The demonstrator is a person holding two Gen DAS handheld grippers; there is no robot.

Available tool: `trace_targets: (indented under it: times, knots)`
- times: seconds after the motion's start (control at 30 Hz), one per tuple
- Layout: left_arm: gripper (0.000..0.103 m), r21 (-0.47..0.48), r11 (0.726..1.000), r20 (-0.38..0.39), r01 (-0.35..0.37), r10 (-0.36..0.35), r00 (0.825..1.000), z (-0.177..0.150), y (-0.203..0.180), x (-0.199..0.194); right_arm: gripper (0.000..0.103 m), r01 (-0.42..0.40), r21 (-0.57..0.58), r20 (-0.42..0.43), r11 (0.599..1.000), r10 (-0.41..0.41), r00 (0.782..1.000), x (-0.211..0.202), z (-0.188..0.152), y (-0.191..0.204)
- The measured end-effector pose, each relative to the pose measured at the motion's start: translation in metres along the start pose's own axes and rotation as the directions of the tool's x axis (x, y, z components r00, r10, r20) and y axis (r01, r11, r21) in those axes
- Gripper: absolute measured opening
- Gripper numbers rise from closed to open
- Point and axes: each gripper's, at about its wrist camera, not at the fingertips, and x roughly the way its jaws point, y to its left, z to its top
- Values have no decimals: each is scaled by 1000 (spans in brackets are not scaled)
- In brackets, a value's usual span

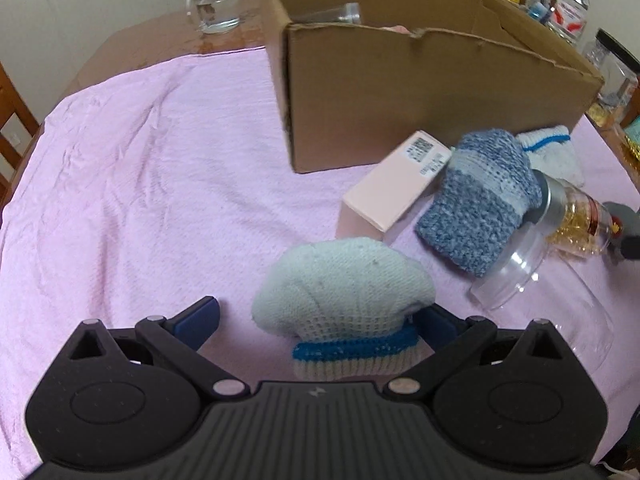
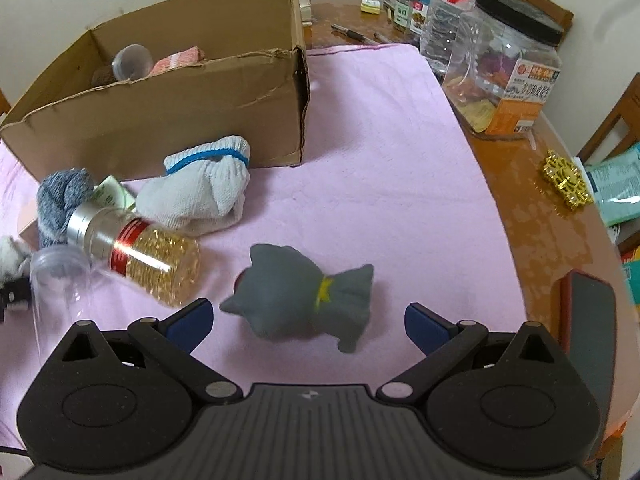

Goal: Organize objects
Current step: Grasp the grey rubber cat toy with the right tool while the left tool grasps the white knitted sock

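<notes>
We are finding the tidying partly done. The cardboard box [image 2: 168, 96] is already holding a clear cup [image 2: 132, 62], a pink-patterned item [image 2: 178, 58] and something dark we cannot identify.

Several things are still lying on the pink cloth [image 1: 140, 168] outside it:

- a white sock with a blue band [image 1: 344, 304]
- a pink carton [image 1: 396, 184]
- a blue knitted sock [image 1: 480, 204]
- a jar of gold beads [image 2: 144, 252]
- a second white sock [image 2: 204, 192]
- a grey toy cat [image 2: 304, 300]
- a clear tumbler [image 1: 508, 276]

We are holding the left gripper [image 1: 320, 320] spread, the white sock lying between its jaws, ungripped. The right gripper [image 2: 308, 320] is likewise spread, with the toy cat lying between its fingers and apparently untouched. By our judgement most of the job is remaining.
</notes>
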Motion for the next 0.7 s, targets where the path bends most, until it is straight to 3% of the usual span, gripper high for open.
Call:
trace_targets:
  times: [0.33, 0.43, 0.7]
  knots:
    - [101, -33, 999, 19, 7, -6, 1000, 1, -9, 4, 103, 86, 17, -16, 996, -85, 996, 19, 8, 11]
    - [101, -13, 1000, 22, -25, 25, 999, 1, -15, 1, 100, 101, 20, -29, 995, -100, 995, 21, 10, 11]
    - [87, -15, 1000, 38, -15, 15, 999, 1, -17, 0, 83, 88, -1, -55, 996, -88, 995, 23, 13, 13]
